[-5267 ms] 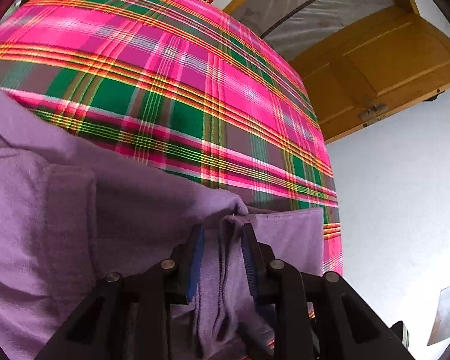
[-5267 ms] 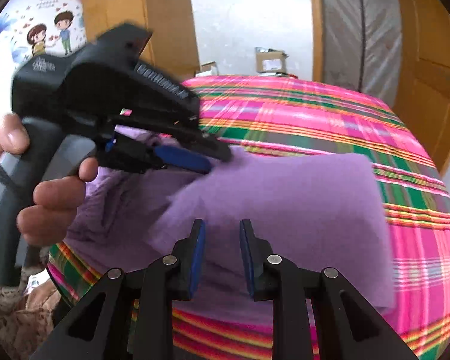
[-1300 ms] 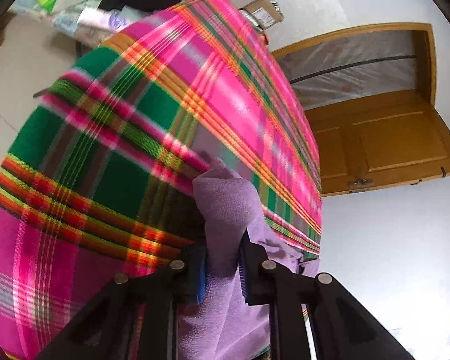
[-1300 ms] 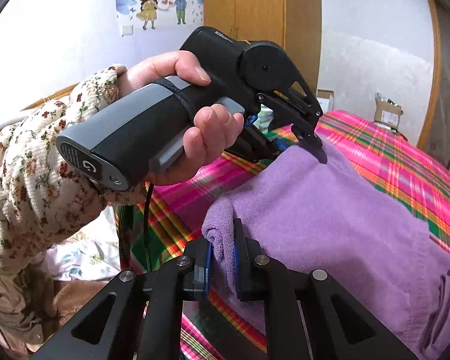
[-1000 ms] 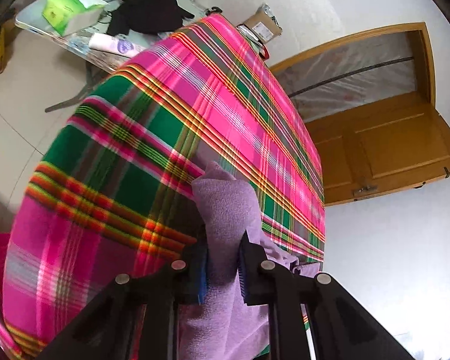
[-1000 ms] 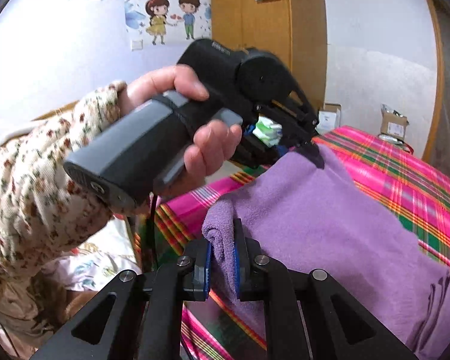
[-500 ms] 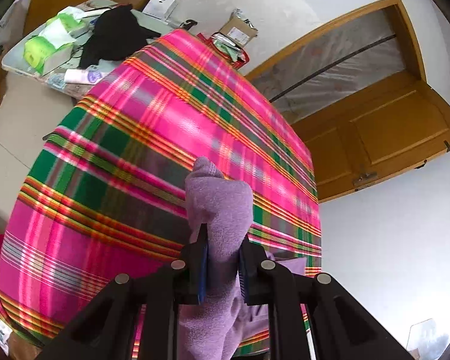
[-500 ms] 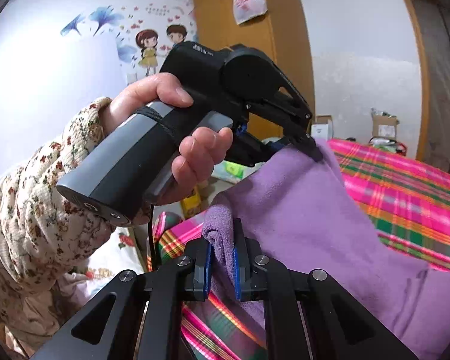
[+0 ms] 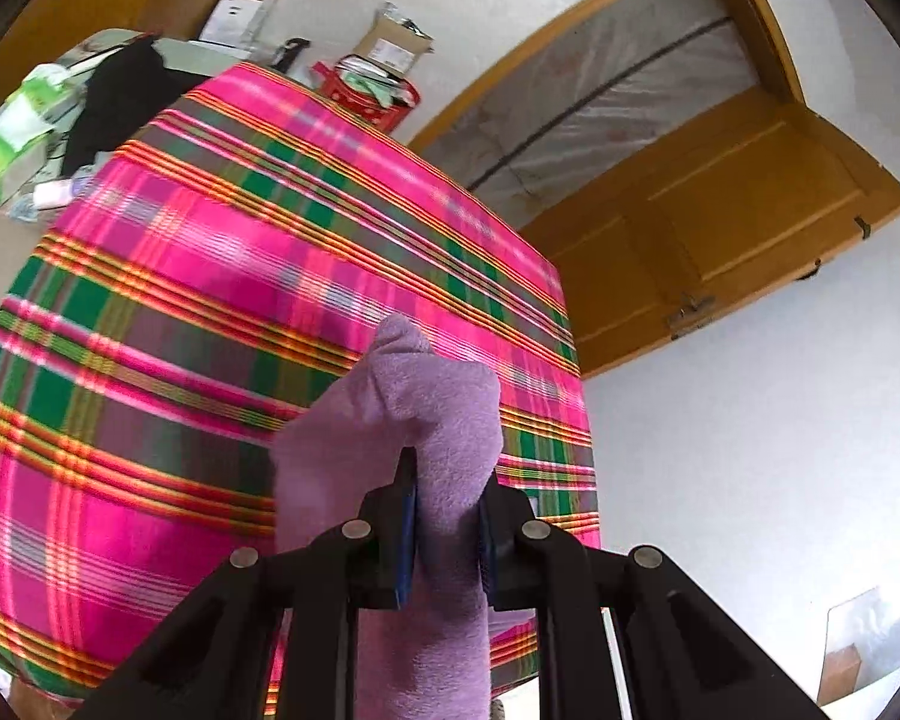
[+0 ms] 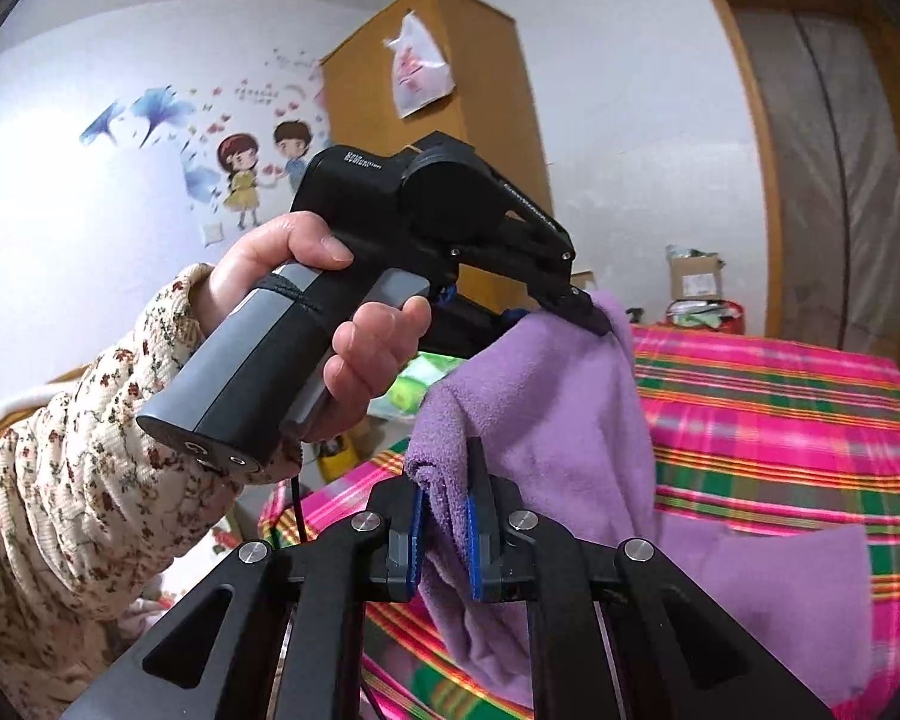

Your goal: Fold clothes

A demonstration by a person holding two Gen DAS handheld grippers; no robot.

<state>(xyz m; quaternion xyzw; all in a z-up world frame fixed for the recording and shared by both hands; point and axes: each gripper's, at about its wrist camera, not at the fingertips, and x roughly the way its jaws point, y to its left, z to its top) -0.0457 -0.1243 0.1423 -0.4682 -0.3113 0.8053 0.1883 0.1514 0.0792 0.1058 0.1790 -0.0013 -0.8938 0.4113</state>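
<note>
A purple fleece garment [image 10: 558, 396] hangs in the air above a bed with a pink and green plaid cover [image 10: 780, 414]. My right gripper [image 10: 444, 498] is shut on one bunched top corner of it. My left gripper [image 9: 447, 480] is shut on the other corner, a thick fold [image 9: 450, 420] sticking out past its pads. In the right wrist view the left gripper [image 10: 576, 306] is held by a hand [image 10: 342, 324] in a floral sleeve and pinches the cloth at its upper edge. The garment's lower part trails onto the plaid cover [image 9: 180, 330].
A side table [image 9: 42, 138] with a black cloth, a green pack and bottles stands beyond the bed's far left. Cardboard boxes [image 9: 390, 48] and a red basket [image 9: 366, 96] sit by the wall. A wooden door [image 9: 720, 240] and a wardrobe [image 10: 438, 120] border the room.
Both grippers have risen and drawn back from the bed with the purple garment still clamped. More of the cloth now hangs free, and the bed looks lower and farther away.
</note>
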